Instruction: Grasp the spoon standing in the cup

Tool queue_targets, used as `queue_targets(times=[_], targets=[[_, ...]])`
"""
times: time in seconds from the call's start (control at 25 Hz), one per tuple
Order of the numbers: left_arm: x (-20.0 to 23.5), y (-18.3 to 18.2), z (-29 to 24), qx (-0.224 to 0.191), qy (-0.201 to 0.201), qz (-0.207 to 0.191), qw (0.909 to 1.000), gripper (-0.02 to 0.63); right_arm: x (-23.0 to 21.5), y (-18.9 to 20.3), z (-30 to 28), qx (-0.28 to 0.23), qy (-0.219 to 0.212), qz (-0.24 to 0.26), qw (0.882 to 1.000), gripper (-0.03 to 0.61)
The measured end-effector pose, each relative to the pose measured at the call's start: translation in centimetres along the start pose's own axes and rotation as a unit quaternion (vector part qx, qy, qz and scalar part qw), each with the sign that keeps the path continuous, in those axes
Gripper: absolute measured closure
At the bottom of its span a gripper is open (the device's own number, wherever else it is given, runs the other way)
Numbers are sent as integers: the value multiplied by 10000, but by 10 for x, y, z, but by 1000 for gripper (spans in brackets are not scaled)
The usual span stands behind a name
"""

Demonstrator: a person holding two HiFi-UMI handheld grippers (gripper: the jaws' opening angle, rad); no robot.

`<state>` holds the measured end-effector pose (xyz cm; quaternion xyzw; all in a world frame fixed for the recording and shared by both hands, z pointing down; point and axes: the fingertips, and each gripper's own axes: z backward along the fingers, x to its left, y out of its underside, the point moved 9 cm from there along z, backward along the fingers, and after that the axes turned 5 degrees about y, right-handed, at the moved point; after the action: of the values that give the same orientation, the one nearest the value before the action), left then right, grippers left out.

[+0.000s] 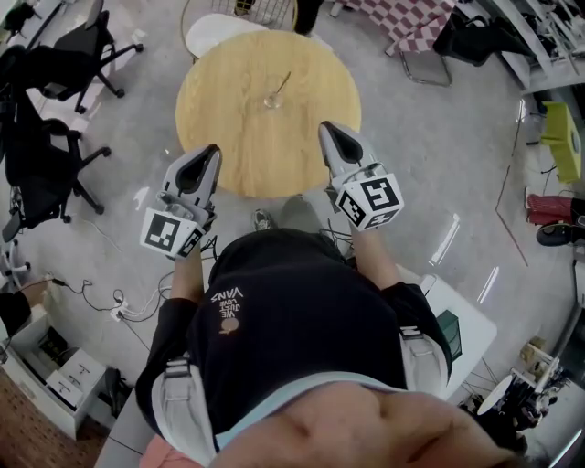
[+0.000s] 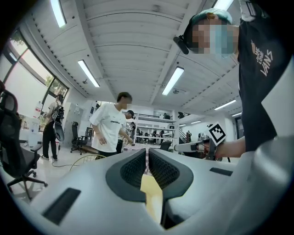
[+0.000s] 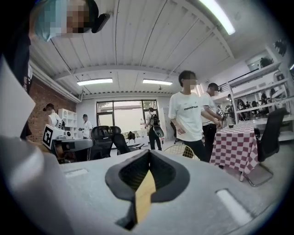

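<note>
Your head view came through bright and even, lit from overhead, so the round table [image 1: 268, 114] threw only a soft shadow on the pale floor [image 1: 439, 164]. White streaks of glare [image 1: 445, 239] lay on that floor at your right. The wide lens bowed everything near the edges, and your torso at the bottom went soft. In your left gripper view the ceiling strip lights [image 2: 173, 80] burned to pure white and the corners fell black. Your right gripper view showed the same dark rim, a blown-out strip light [image 3: 216, 13] and a washed-out window [image 3: 121, 114]. The grey body of the right gripper [image 3: 148, 153] blurred close to the lens.
</note>
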<state>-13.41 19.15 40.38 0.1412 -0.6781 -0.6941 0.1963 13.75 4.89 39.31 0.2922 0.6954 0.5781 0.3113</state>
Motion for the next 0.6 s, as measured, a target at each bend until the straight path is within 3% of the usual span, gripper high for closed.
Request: queue_targets(times=[0.6], targets=[[22, 2, -22, -18, -25, 97, 9999, 598, -20, -8, -28, 85, 39, 19, 10000, 580]])
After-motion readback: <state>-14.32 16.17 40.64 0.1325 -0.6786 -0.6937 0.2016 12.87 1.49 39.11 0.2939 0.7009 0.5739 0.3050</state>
